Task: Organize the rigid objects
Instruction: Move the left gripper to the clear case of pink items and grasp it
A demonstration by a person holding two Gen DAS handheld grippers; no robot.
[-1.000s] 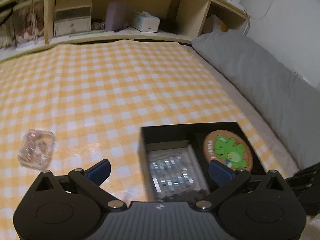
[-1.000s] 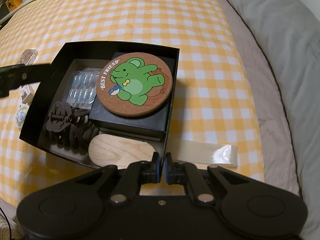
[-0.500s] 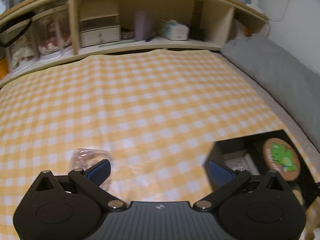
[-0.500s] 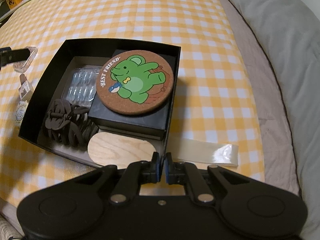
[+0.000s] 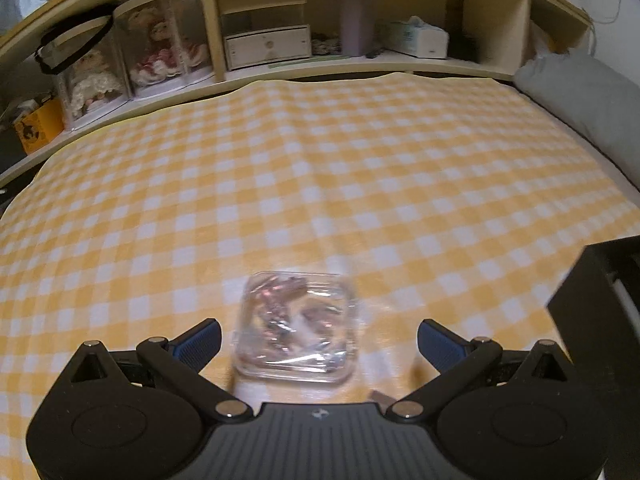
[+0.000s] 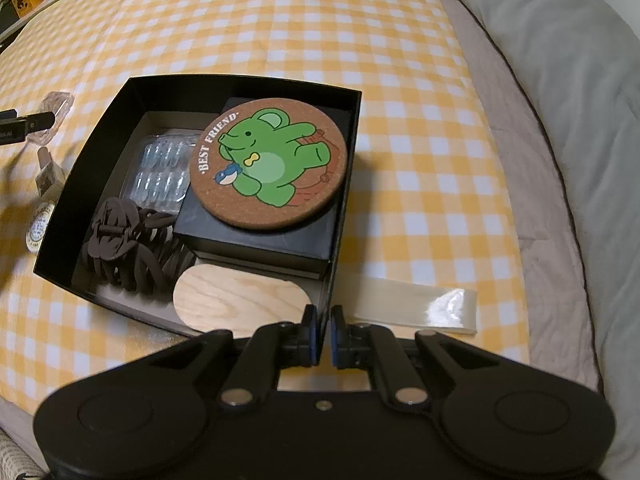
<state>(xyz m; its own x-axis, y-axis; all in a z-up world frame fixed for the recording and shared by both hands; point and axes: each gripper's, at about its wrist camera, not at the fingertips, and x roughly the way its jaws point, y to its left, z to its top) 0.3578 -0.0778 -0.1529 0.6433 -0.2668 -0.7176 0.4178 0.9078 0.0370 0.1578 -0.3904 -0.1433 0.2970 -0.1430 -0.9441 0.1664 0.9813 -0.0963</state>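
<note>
A small clear plastic case (image 5: 294,326) with pinkish bits inside lies on the yellow checked cloth. My left gripper (image 5: 318,334) is open, its blue pads either side of the case and apart from it. The case also shows in the right wrist view (image 6: 54,118) at far left. My right gripper (image 6: 322,330) is shut on the near right wall of the black box (image 6: 344,216). The box holds a cork coaster with a green bear (image 6: 268,168) on a black inner box, a blister pack (image 6: 164,172), a brown hair claw (image 6: 124,244) and an oval wooden piece (image 6: 240,302).
A clear tape strip (image 6: 416,306) lies right of the box. Small bottles (image 6: 46,188) lie left of it. A grey pillow (image 6: 560,80) runs along the right. Wooden shelves (image 5: 320,40) with doll cases stand behind the cloth. The box corner (image 5: 600,320) shows at the left view's right edge.
My left gripper has swung left from the box to the clear case, which now sits between its open fingers. The right gripper stays clamped on the box wall.
</note>
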